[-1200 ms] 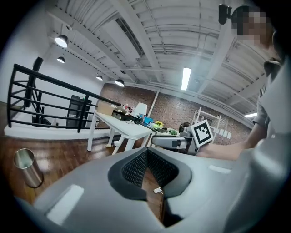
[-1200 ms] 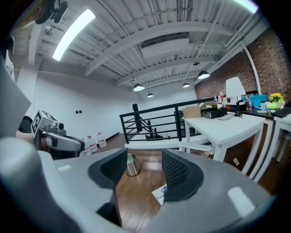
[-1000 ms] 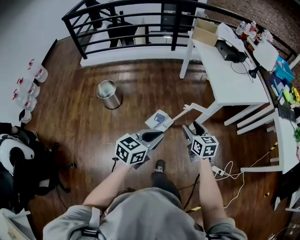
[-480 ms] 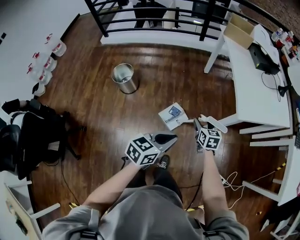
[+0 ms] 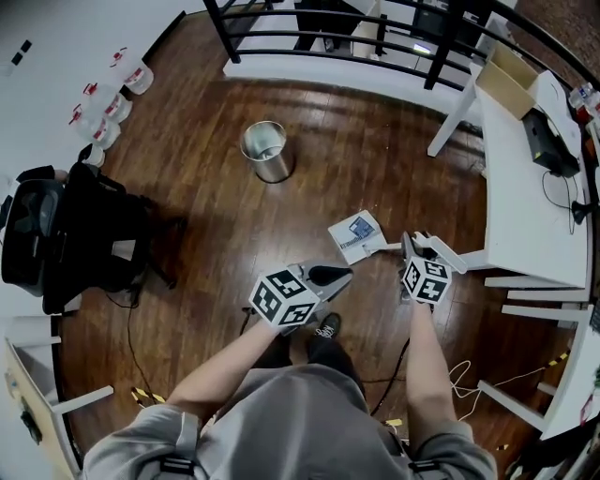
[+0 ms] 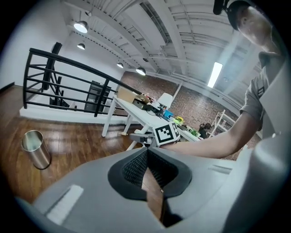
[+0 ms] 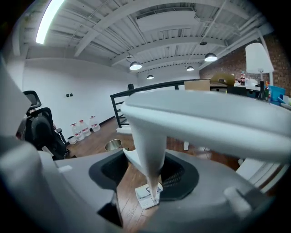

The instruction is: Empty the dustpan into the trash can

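Note:
A white dustpan (image 5: pixel 356 234) with a blue label stands on the wood floor, its long handle (image 5: pixel 441 251) reaching right. My right gripper (image 5: pixel 411 246) is shut on that handle. Its jaws have just been closing with the handle between them. In the right gripper view the handle (image 7: pixel 150 136) fills the gap of the right gripper (image 7: pixel 150 170), both pads touching it, and the pan (image 7: pixel 148 196) shows below. My left gripper (image 5: pixel 339 274) hovers just left of the dustpan, shut and empty; its pads meet at the left gripper (image 6: pixel 146 154) tips. The steel trash can (image 5: pixel 267 150) (image 6: pixel 35 148) (image 7: pixel 112 145) stands farther off, upright.
White tables (image 5: pixel 516 159) line the right side and a black railing (image 5: pixel 375 28) runs across the far end. At the left are a black chair (image 5: pixel 56 234) and water bottles (image 5: pixel 103 112). Cables (image 5: pixel 459 375) lie on the floor at the right. My shoe (image 5: pixel 321 328) is below the grippers.
The right gripper has come forward and down onto the dustpan handle. The left gripper has lowered and shifted slightly. The head view has swung, bringing the trash can nearer the picture's centre.

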Action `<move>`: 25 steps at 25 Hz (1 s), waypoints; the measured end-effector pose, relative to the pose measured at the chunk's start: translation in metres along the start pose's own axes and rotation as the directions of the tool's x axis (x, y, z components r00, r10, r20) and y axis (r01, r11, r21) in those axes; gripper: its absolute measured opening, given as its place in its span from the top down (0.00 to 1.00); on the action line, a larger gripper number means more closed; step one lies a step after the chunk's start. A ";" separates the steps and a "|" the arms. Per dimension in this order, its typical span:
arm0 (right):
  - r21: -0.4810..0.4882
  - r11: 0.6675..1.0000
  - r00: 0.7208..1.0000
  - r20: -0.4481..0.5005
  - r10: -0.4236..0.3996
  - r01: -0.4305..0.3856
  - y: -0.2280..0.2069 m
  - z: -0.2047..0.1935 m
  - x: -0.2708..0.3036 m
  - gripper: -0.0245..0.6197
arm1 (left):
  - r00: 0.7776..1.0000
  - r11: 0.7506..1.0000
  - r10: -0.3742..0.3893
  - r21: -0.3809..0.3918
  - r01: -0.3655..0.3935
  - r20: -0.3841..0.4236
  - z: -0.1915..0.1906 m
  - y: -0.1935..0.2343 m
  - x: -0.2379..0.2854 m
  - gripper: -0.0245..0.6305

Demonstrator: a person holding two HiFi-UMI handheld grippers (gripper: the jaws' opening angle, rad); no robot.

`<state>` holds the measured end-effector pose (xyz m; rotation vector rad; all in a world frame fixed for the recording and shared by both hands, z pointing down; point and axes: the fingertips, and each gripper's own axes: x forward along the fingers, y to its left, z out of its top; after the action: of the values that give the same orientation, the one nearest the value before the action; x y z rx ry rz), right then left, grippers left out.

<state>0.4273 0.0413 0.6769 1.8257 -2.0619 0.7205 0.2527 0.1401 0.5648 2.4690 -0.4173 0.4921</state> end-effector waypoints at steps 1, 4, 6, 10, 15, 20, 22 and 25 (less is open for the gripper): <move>-0.003 1.000 1.000 0.007 0.000 0.000 0.000 0.005 0.001 0.66 | 1.000 1.000 0.016 -0.002 -0.016 0.006 0.000 0.005 -0.004 0.96; -0.022 1.000 1.000 0.028 0.010 -0.009 0.003 0.023 0.006 0.66 | 0.998 0.998 0.057 -0.005 -0.057 0.026 0.003 0.019 -0.016 0.96; -0.039 0.999 0.999 0.049 0.022 -0.020 0.011 0.041 0.008 0.66 | 0.996 0.997 0.082 -0.010 -0.082 0.044 0.006 0.030 -0.028 0.96; -0.071 0.996 0.994 0.095 0.052 -0.045 0.039 0.084 0.008 0.67 | 0.989 0.993 0.118 -0.031 -0.116 0.085 0.016 0.059 -0.058 0.96; -0.113 0.990 0.985 0.141 0.100 -0.085 0.095 0.142 0.009 0.67 | 0.988 0.995 0.099 -0.003 -0.099 0.117 0.039 0.090 -0.093 0.96; -0.175 0.976 0.957 0.234 0.170 -0.131 0.167 0.218 0.002 0.67 | 0.985 0.996 0.079 0.029 -0.084 0.153 0.061 0.128 -0.137 0.96; -0.194 0.971 0.942 0.275 0.192 -0.141 0.194 0.248 -0.001 0.67 | 0.982 0.996 0.084 0.027 -0.089 0.169 0.068 0.146 -0.156 0.96; -0.223 0.963 0.915 0.337 0.222 -0.152 0.234 0.288 -0.005 0.67 | 0.979 0.995 0.086 0.026 -0.092 0.183 0.070 0.170 -0.182 0.96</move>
<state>0.2285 -0.0956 0.3945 1.7687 -2.4663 0.2222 0.0419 -0.0009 0.5145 2.5465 -0.5999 0.3127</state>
